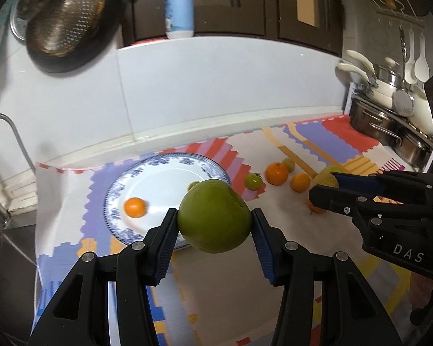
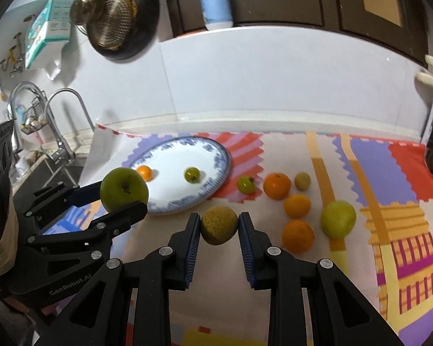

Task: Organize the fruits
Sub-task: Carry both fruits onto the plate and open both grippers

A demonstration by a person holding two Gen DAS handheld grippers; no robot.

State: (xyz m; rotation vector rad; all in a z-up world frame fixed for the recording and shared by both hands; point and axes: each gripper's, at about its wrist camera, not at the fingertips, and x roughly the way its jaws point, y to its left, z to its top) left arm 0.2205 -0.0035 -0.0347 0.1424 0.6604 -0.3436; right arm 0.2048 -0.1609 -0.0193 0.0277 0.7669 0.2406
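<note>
Left tool around round apple

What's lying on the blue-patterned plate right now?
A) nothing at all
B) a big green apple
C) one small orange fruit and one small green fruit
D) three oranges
C: the plate carries only a small orange fruit and a small green fruit; the other fruits lie on the mat or sit in the grippers.

Both views are evenly and fairly brightly lit from overhead, with soft shadows. Fisheye distortion bends the tiled wall and blackens the frame corners. The white plate shows mild glare. Motion blur softens the hanging strainer and the bottle; near fruit stays sharp.
</note>
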